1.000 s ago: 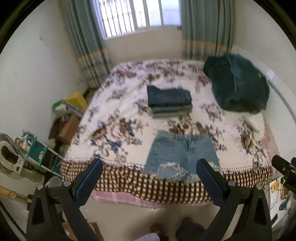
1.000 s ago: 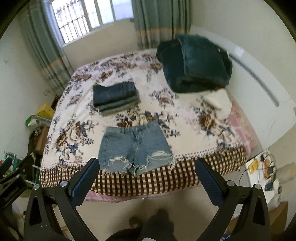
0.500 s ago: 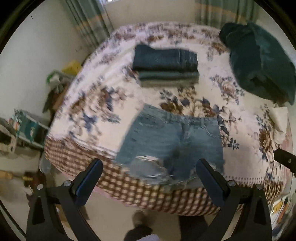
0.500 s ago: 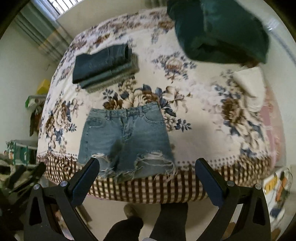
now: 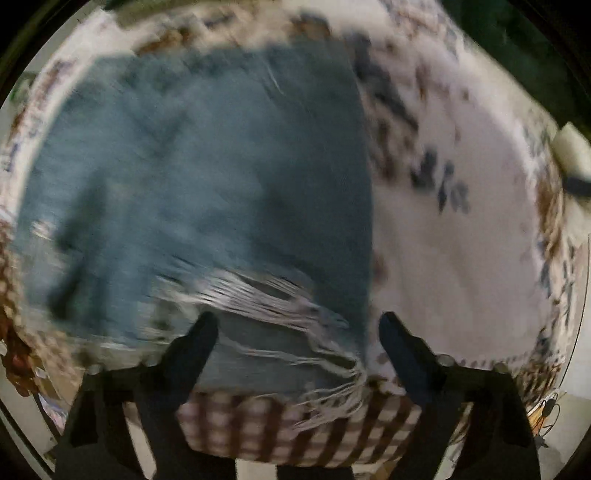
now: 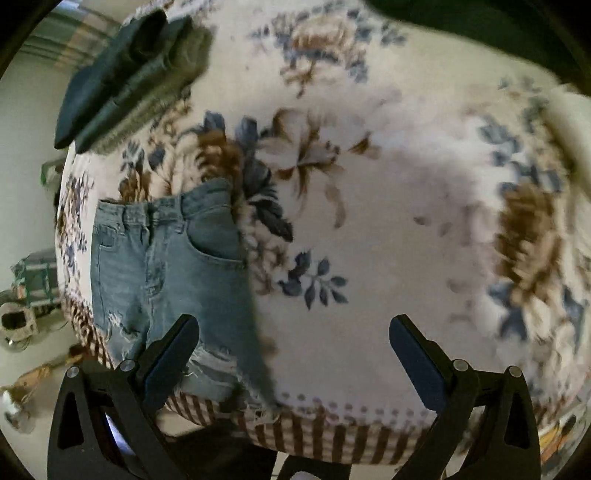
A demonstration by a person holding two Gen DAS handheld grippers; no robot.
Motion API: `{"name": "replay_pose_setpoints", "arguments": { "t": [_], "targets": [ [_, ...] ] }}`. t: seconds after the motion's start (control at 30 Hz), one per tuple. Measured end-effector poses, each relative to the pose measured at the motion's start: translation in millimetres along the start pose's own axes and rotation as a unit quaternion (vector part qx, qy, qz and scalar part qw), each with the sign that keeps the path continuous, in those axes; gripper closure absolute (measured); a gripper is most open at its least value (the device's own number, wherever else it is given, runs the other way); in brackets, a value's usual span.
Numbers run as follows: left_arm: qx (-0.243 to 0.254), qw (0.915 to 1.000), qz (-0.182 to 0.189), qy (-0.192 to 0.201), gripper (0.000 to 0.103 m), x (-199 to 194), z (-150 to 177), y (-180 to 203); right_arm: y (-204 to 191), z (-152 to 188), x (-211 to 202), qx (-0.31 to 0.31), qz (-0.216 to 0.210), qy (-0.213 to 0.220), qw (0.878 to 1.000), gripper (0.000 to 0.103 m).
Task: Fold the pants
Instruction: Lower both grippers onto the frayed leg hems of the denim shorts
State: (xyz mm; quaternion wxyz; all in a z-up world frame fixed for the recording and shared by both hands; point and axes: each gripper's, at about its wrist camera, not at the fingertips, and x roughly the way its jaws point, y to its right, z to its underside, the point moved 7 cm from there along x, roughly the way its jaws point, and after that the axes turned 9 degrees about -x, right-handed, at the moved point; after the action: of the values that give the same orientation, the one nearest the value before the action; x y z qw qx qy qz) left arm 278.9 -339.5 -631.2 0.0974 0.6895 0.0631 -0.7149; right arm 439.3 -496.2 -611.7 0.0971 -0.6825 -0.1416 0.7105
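Light-blue denim shorts (image 5: 207, 192) with frayed hems lie flat on the floral bedspread (image 5: 461, 236), hems at the bed's near edge. In the blurred left wrist view they fill the left and centre. My left gripper (image 5: 297, 326) is open, close above the frayed hem of the right leg. In the right wrist view the shorts (image 6: 162, 266) lie at the left. My right gripper (image 6: 293, 330) is open and empty, its left finger (image 6: 168, 352) over the right leg's hem and its right finger over bare bedspread (image 6: 406, 229).
A stack of folded dark jeans (image 6: 125, 77) lies farther back on the bed. A dark green blanket (image 6: 480, 26) is at the far right. The checked bed skirt (image 6: 332, 435) marks the near edge. Clutter (image 6: 26, 291) stands on the floor at left.
Both grippers have moved forward and down, from standing back off the bed to close over the shorts' hem. Both stay open.
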Motion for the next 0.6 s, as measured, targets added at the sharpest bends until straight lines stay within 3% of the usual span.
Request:
{"name": "replay_pose_setpoints", "arguments": {
  "t": [0.07,0.1,0.13,0.17,0.23,0.3,0.37,0.43,0.47,0.5,0.57,0.6],
  "targets": [
    [-0.003,0.9999,-0.005,-0.013,0.046,15.2,6.2,3.7,0.3,-12.8,23.0,-0.005,-0.027,-0.013,1.000,0.000],
    [-0.009,0.9999,-0.007,-0.007,0.046,18.0,7.2,2.8,-1.7,-21.1,36.1,-0.008,-0.041,-0.019,0.999,0.000],
    [-0.014,0.9999,-0.004,0.004,0.054,15.9,6.6,1.4,-8.6,-26.6,45.8,-0.011,-0.051,-0.023,0.998,0.000],
    [-0.018,0.9998,-0.002,0.013,0.071,12.5,6.0,-0.5,-19.4,-34.6,58.9,-0.016,-0.065,-0.032,0.997,0.000],
    [-0.025,0.9993,0.011,0.026,0.091,2.6,4.4,-5.1,-36.3,-47.7,76.1,-0.025,-0.085,-0.036,0.995,0.000],
    [-0.032,0.9987,0.024,0.032,0.098,-8.2,4.4,-12.0,-51.7,-62.5,96.5,-0.034,-0.091,-0.042,0.994,0.000],
    [-0.033,0.9983,0.028,0.039,0.099,-20.5,4.1,-21.1,-63.9,-73.4,114.9,-0.026,-0.100,-0.052,0.993,0.001],
    [-0.037,0.9976,0.032,0.048,0.099,-41.3,5.0,-31.9,-70.9,-80.6,125.9,-0.012,-0.111,-0.056,0.992,0.012],
    [-0.041,0.9971,0.034,0.054,0.099,-50.8,5.4,-36.7,-77.6,-83.5,129.9,-0.014,-0.120,-0.056,0.991,0.032],
    [-0.042,0.9966,0.036,0.061,0.099,-65.2,6.0,-42.8,-81.2,-85.0,131.0,-0.019,-0.115,-0.054,0.992,0.058],
    [-0.044,0.9957,0.040,0.072,0.099,-88.4,6.7,-55.7,-92.1,-87.5,126.6,-0.038,-0.099,-0.042,0.994,0.087],
    [-0.045,0.9952,0.044,0.075,0.099,-100.1,6.5,-66.6,-95.9,-88.2,122.2,-0.041,-0.091,-0.032,0.994,0.095]
  ]
}}
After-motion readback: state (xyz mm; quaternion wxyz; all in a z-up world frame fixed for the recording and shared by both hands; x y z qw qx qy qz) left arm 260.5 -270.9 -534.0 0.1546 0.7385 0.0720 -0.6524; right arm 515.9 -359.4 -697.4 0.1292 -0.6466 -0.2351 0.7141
